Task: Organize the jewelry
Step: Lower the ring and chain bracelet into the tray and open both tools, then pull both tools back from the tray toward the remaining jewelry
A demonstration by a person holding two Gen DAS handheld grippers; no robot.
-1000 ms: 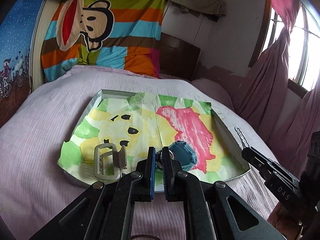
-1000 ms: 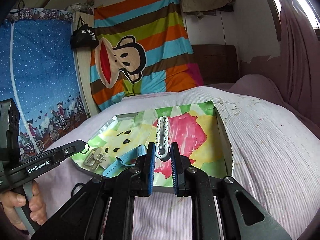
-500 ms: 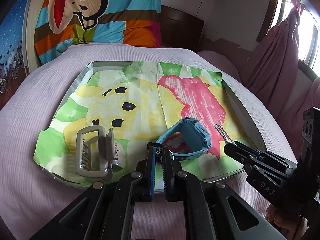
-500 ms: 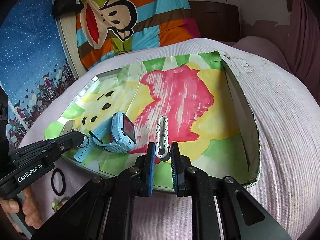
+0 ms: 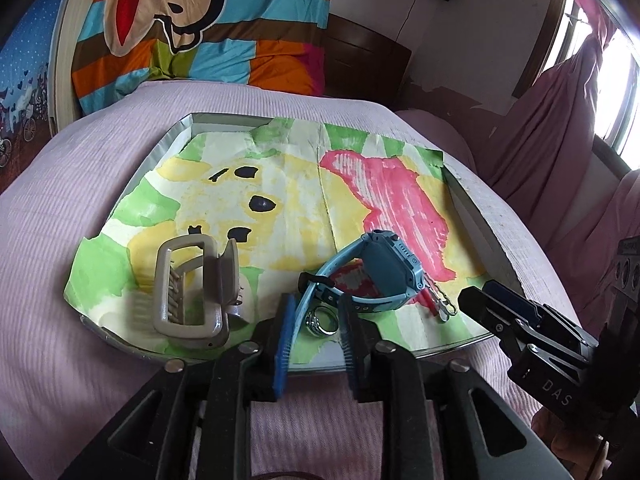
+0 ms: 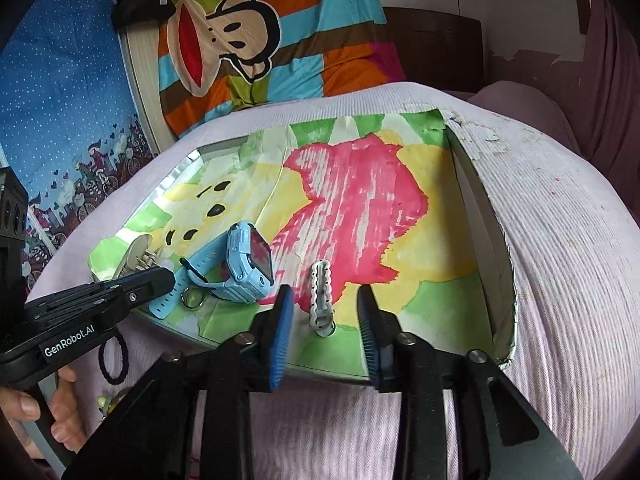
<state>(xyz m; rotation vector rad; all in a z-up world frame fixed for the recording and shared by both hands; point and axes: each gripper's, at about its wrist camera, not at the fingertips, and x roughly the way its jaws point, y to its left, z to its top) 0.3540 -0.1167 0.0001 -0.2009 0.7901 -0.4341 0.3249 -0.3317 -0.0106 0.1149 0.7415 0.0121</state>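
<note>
Both sets of fingers just parted for release: ring (image 5: 319,323) lying between left gripper (image 5: 316,322) fingers, white bracelet (image 6: 320,300) between right gripper (image 6: 326,312) fingers, on tray (image 5: 176,136).

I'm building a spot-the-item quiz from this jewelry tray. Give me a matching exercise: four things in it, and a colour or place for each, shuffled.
Things:
1. hair clip
2. watch
3. ring
4. bracelet

Descriptions:
A. blue, lying on its side mid-tray
B. white with dark dots, between the open right claw's fingers
C. beige, at the tray's near left corner
D. silver, between the open left claw's fingers

Pairs: 1-C, 2-A, 3-D, 4-B
</note>
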